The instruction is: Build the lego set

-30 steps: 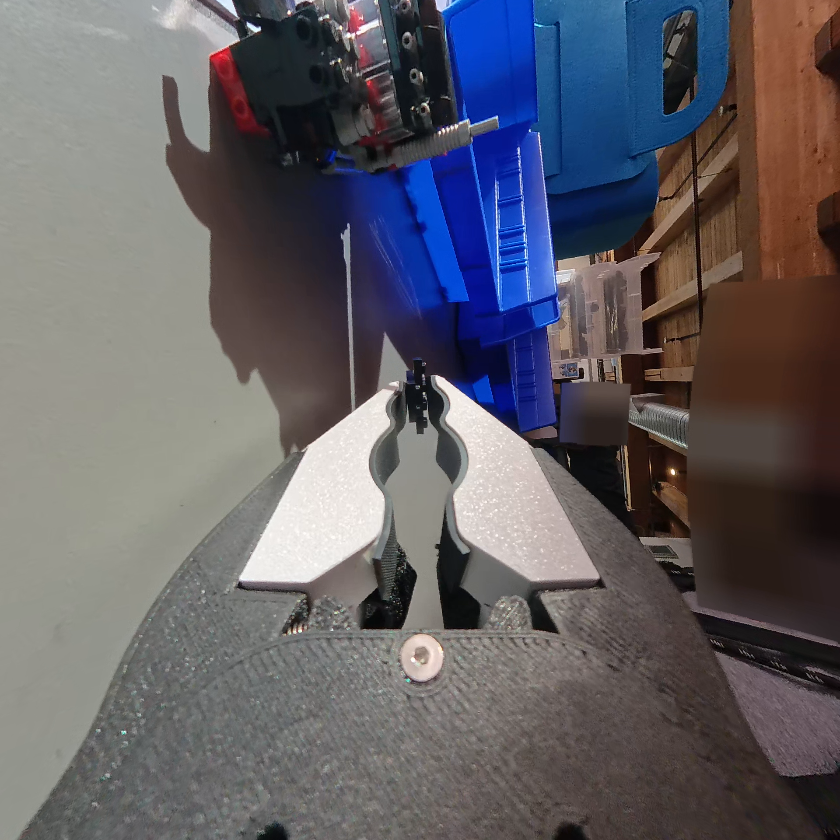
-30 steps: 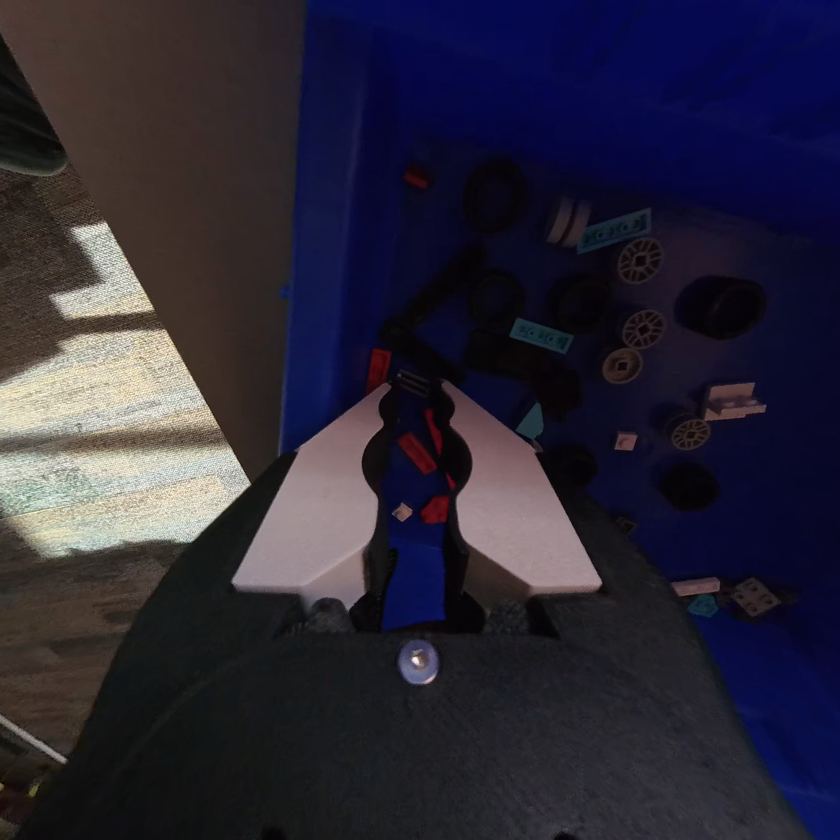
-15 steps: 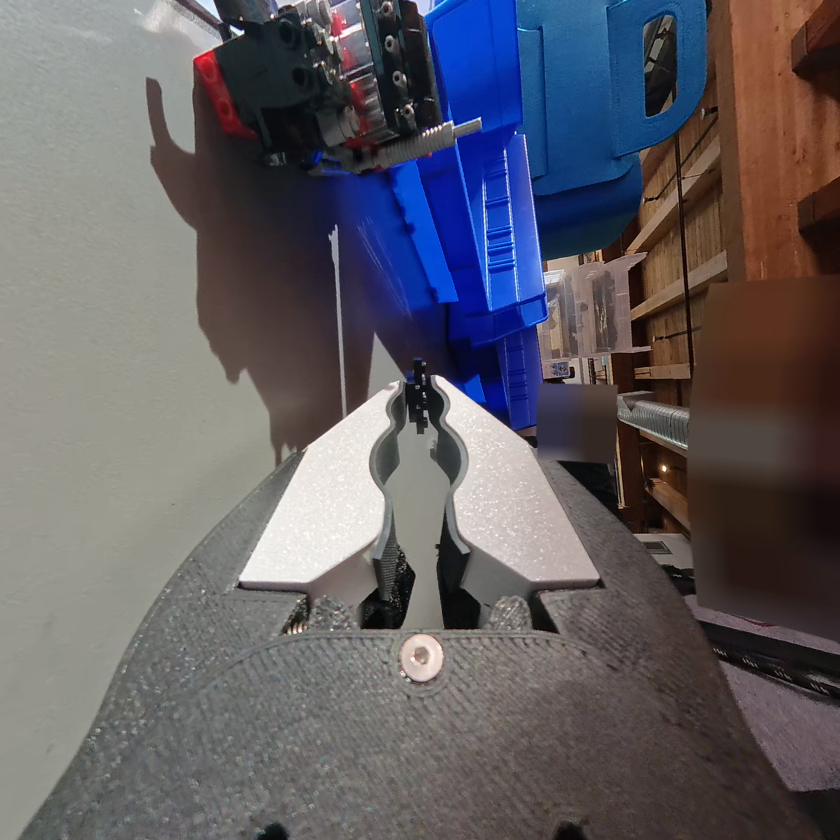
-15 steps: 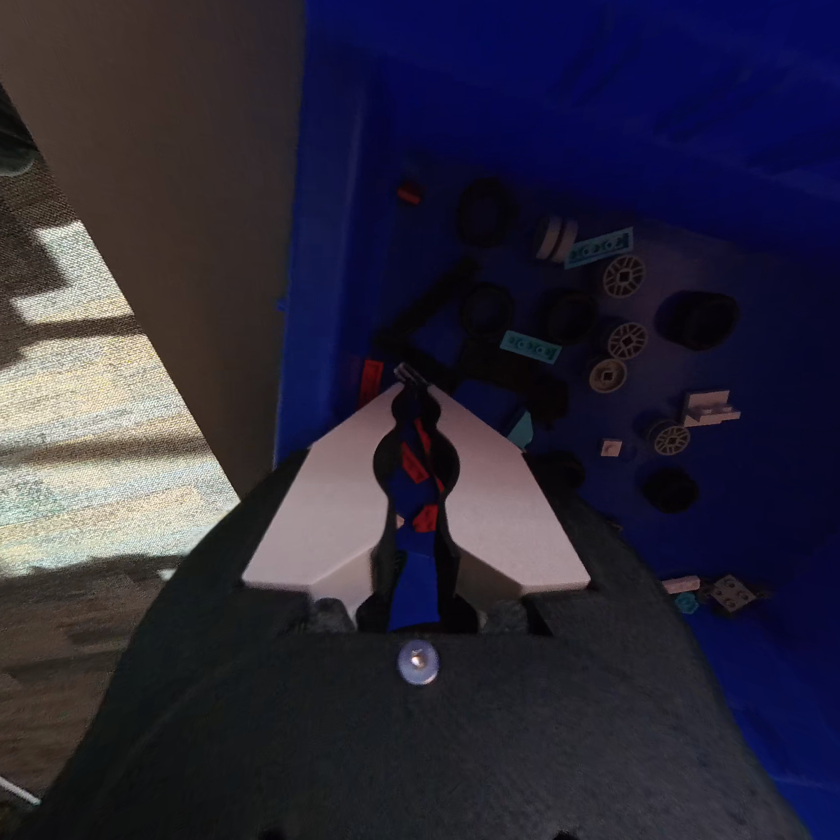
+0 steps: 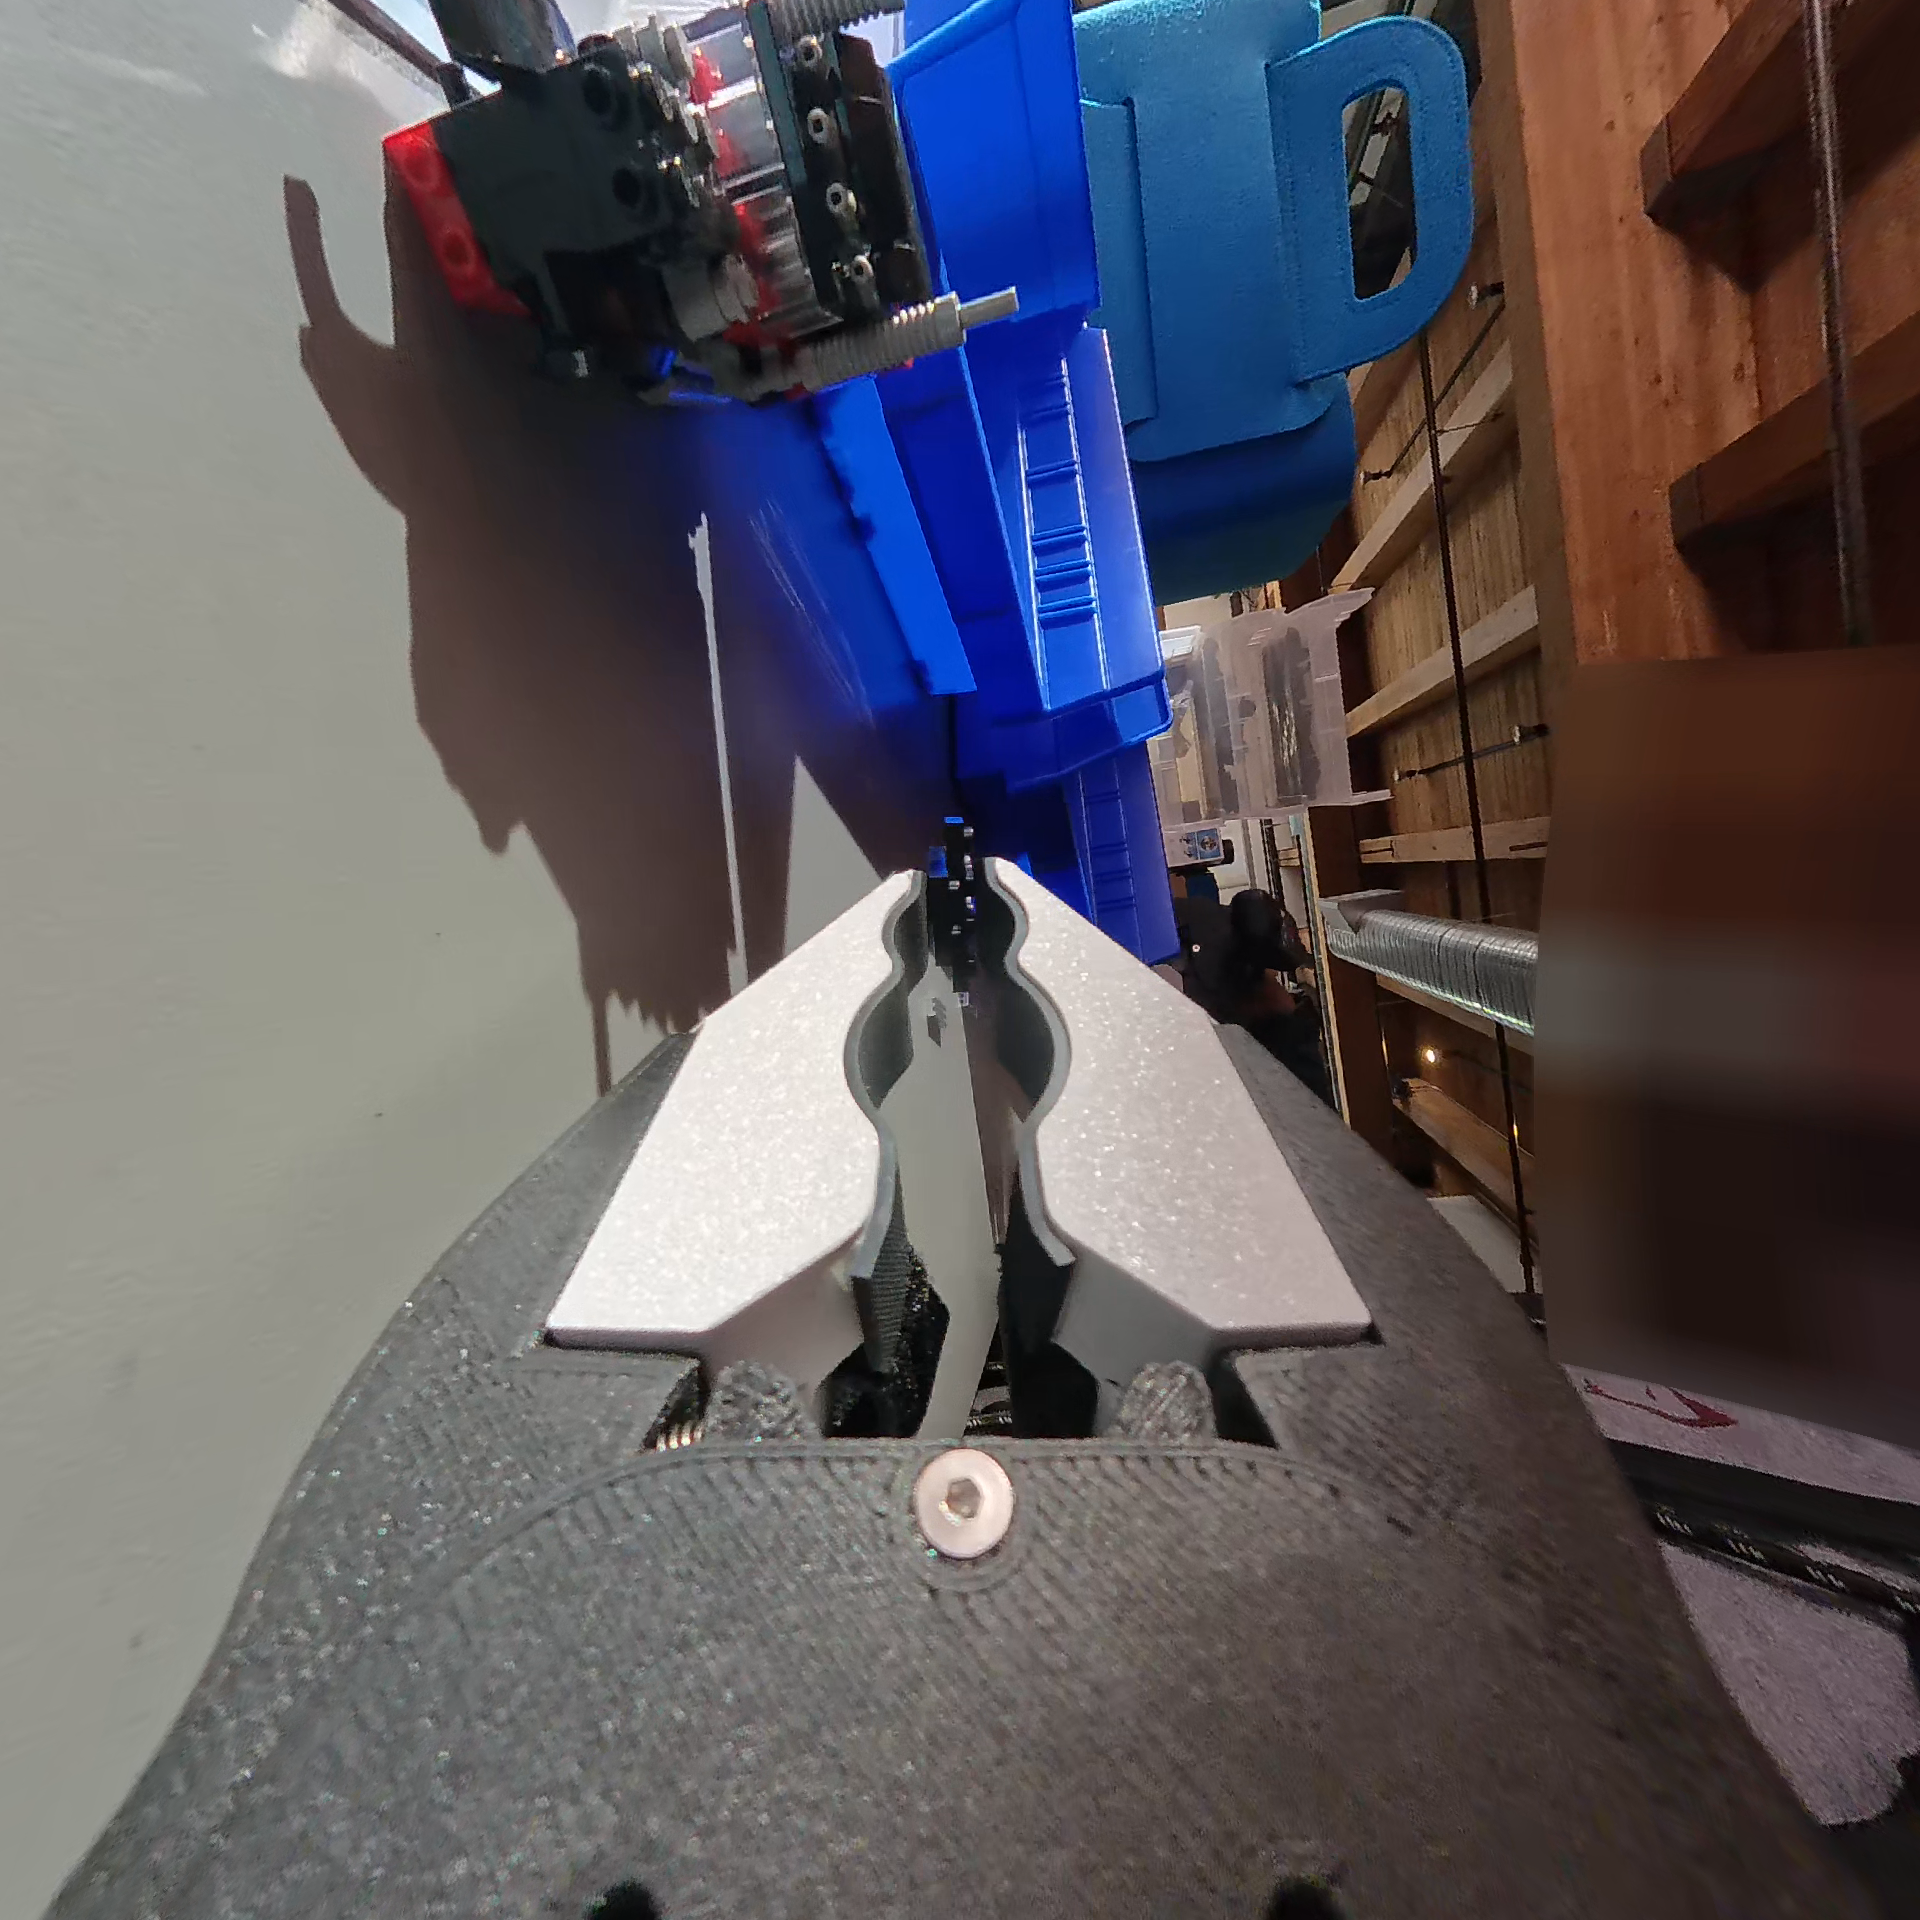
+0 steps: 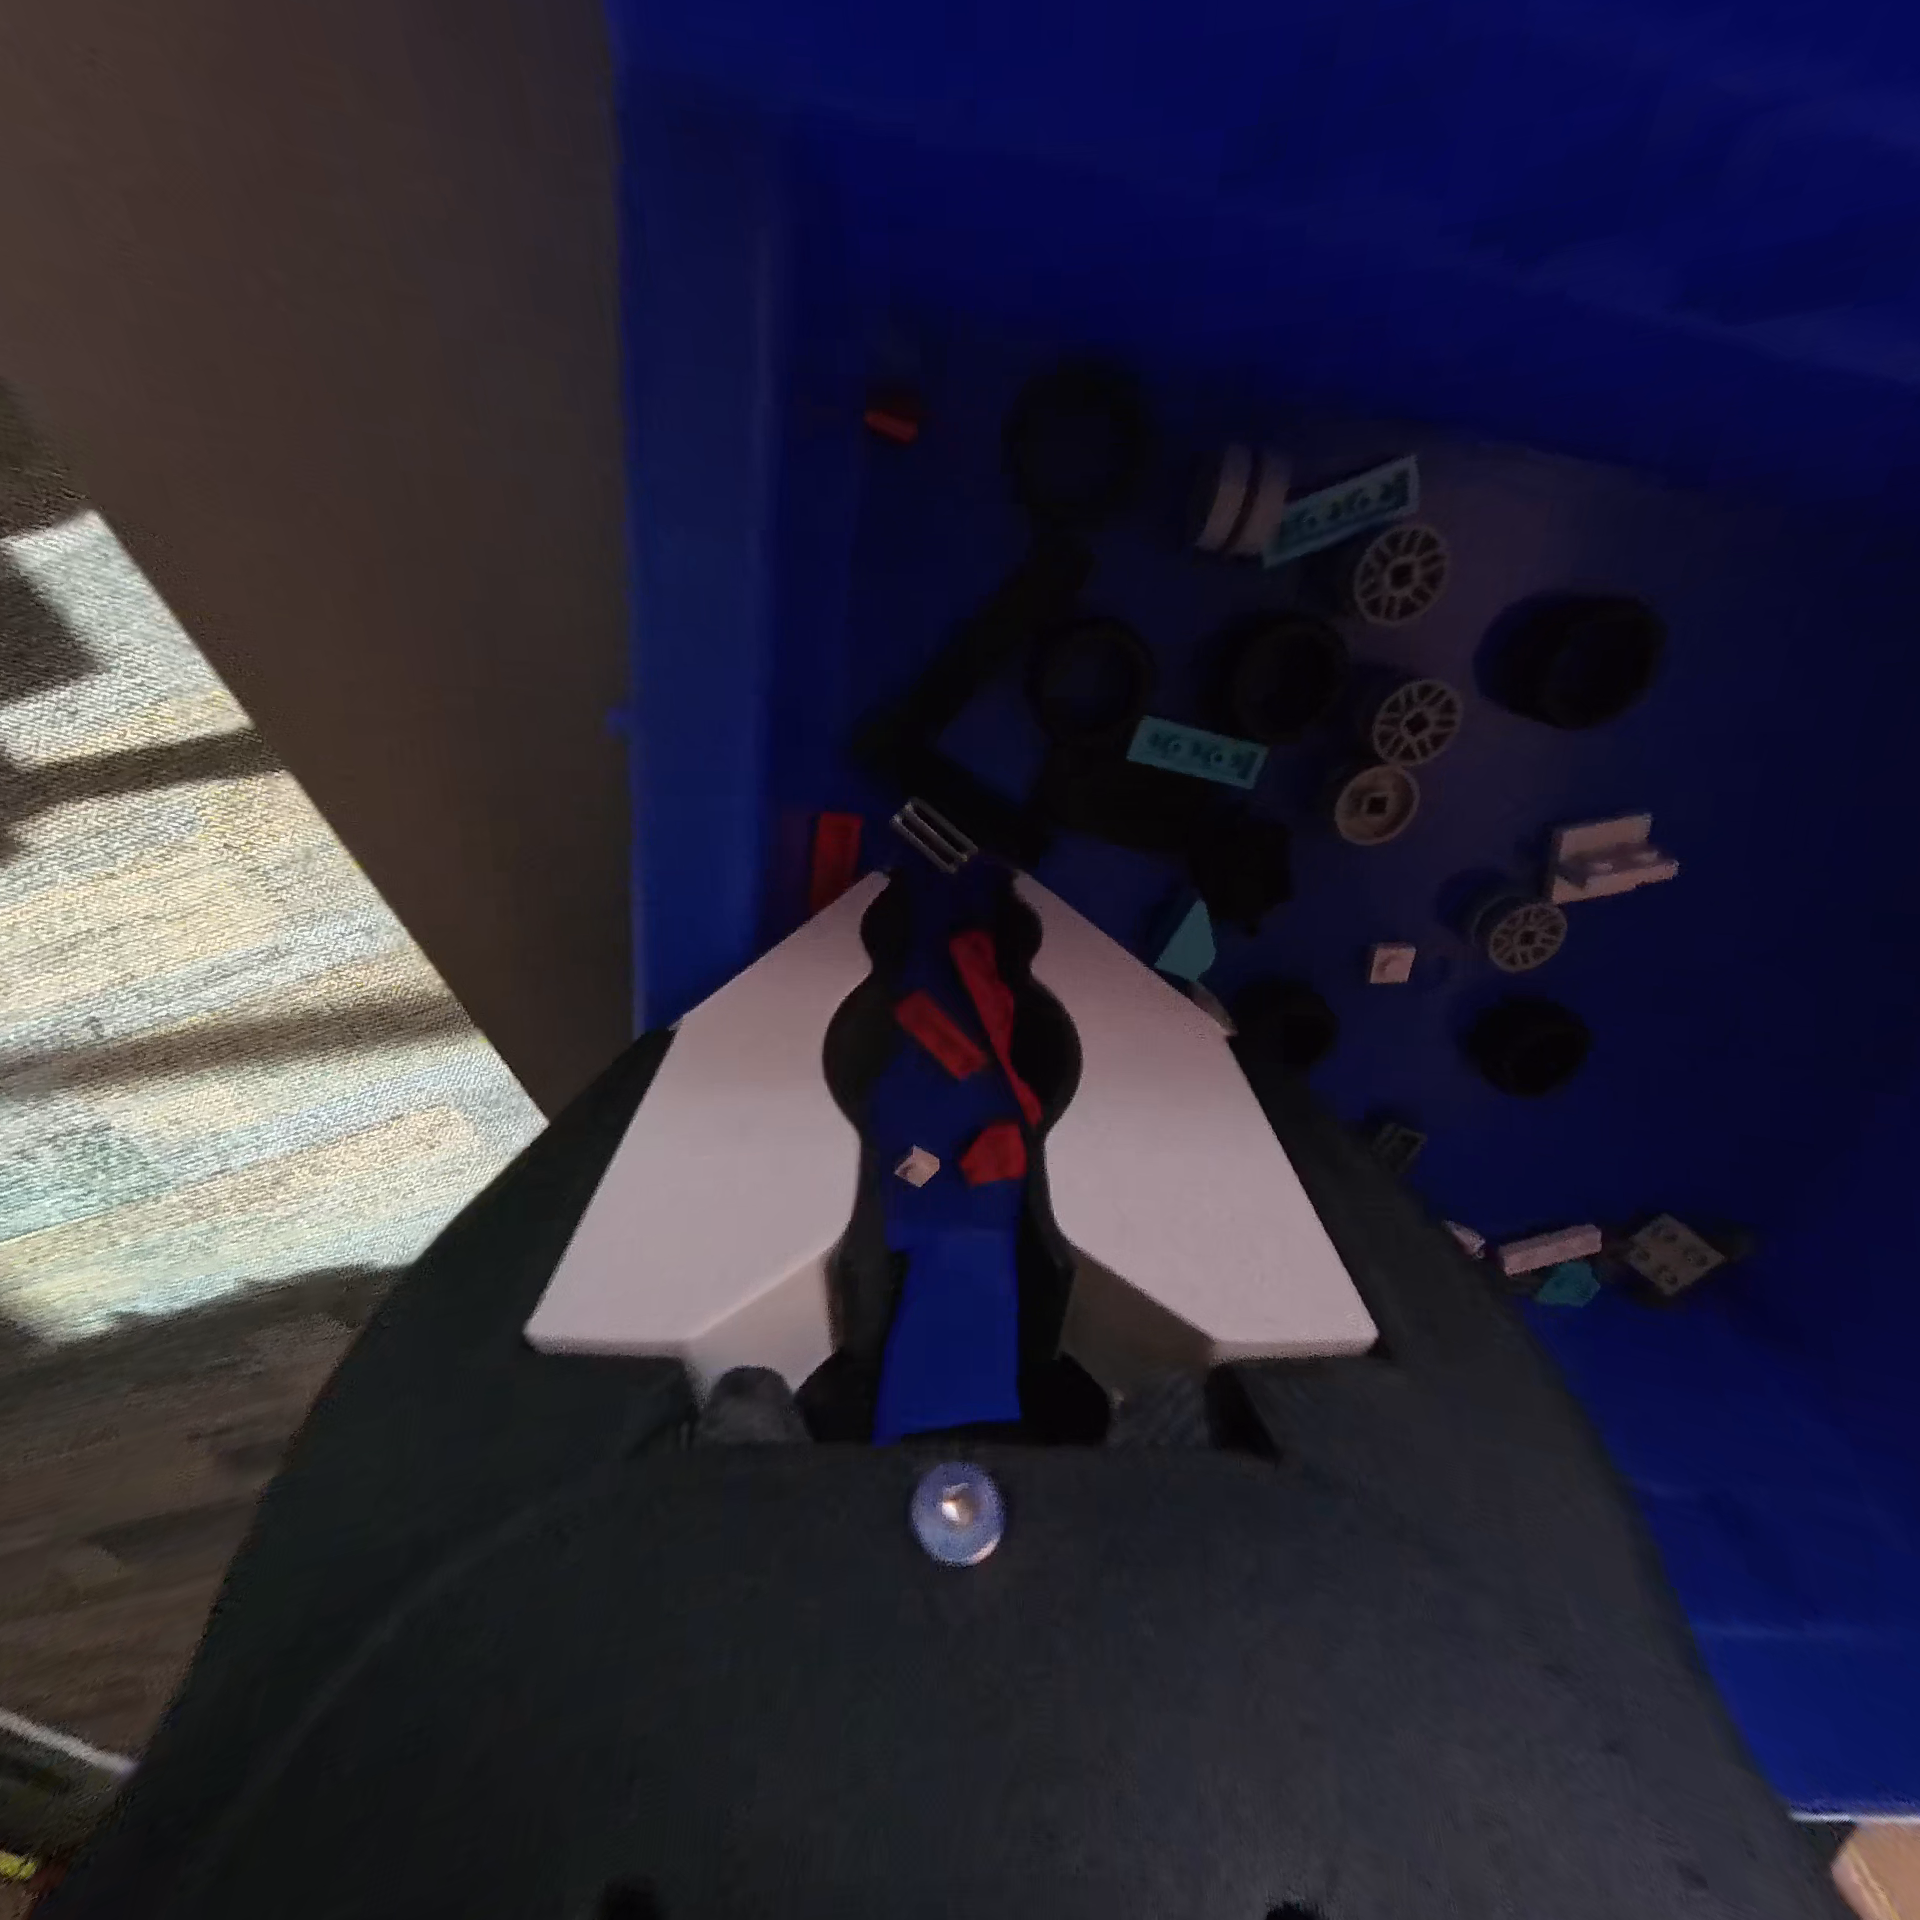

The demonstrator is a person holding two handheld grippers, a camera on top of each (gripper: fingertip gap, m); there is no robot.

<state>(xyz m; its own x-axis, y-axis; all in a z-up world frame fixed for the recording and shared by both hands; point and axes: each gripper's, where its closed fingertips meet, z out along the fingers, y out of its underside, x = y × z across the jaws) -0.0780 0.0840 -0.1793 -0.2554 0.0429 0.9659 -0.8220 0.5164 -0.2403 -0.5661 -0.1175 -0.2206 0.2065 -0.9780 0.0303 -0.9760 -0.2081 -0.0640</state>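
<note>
Black, a small studded lego piece (image 5: 956,904) sits clenched between the tips of the left gripper (image 5: 958,896), held near the pale surface (image 5: 208,727) where the partly built lego model (image 5: 675,208) rests against a blue bin (image 5: 1039,520). Right gripper (image 6: 940,883), jaws nearly closed, grasps nothing; just past its tips a small grey grille piece (image 6: 932,837) lies among loose parts in the blue bin.

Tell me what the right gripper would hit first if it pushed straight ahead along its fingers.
Probably the small grey grille piece just past the right gripper tips, lying on the floor of the blue bin, with a black frame piece beyond it. Depth is unclear, and the picture is blurred.
</note>
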